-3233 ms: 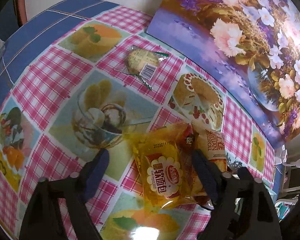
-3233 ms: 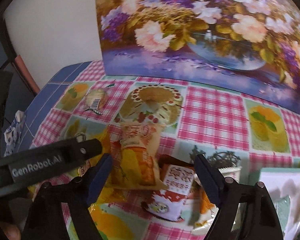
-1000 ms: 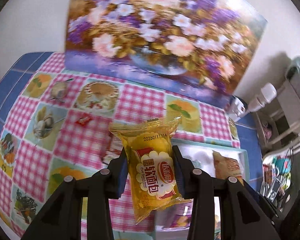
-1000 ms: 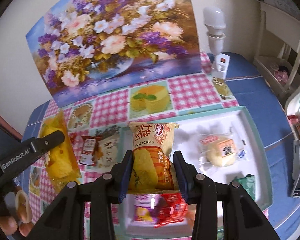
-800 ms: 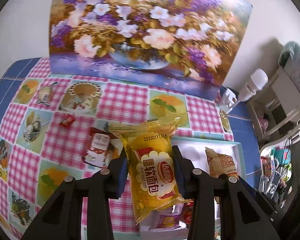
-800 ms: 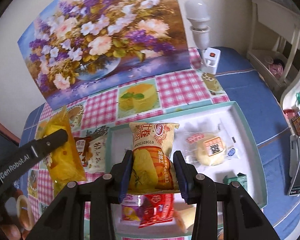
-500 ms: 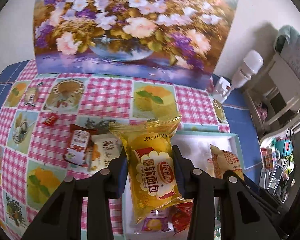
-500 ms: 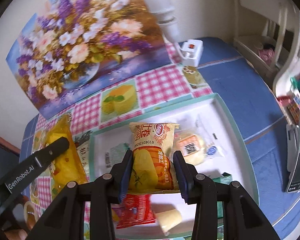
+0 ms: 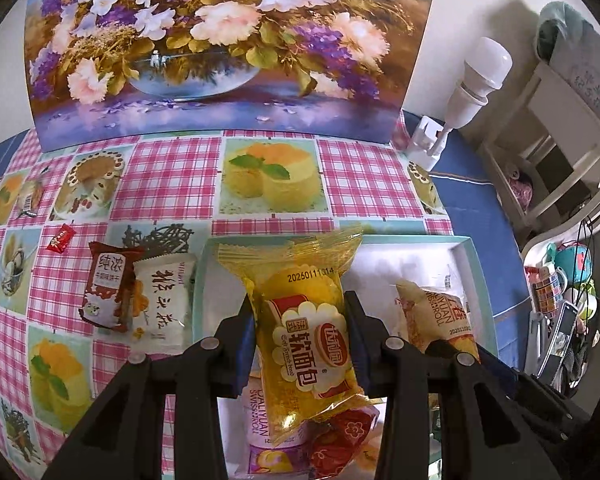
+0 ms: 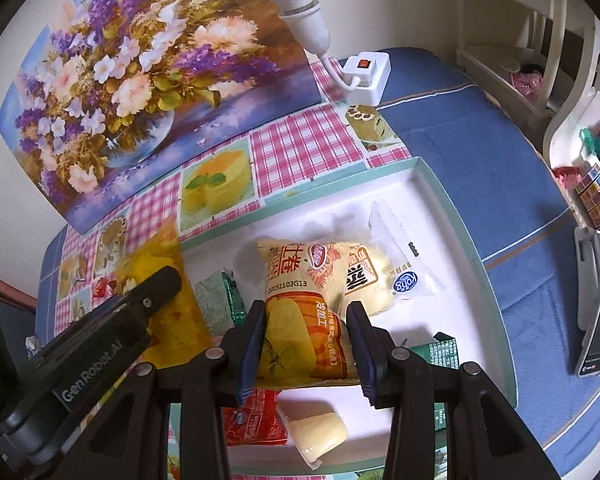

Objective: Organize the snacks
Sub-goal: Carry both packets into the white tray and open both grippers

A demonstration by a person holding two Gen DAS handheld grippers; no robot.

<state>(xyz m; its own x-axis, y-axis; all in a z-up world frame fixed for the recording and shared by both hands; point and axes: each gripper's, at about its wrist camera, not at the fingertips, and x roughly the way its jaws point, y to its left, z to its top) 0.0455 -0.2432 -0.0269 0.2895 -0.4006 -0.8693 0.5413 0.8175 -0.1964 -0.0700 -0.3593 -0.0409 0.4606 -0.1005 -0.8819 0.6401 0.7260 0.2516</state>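
The yellow soft-bread packet is clamped upright between the pads of the left gripper, held above the near left part of the white tray. Just to its right, the orange egg-roll packet is pinched between the pads of the right gripper, also over the tray.

Inside the tray, a clear-wrapped round pastry lies behind and to the right of the egg-roll packet, partly covered by it. A green sachet lies toward the left side of the tray, a red packet and a pale yellow wrapped roll lie at the near edge, and another green wrapper sits near the right gripper's right finger. In the left wrist view a purple-and-white packet lies below the held bread.

Outside the tray, on the pink checked tablecloth to the left, a brown-and-white packet overlaps a white packet with dark lettering; a small red candy lies farther left.

At the far edge stands a flower painting against the wall. To its right a white bulb lamp rises from a white socket block.
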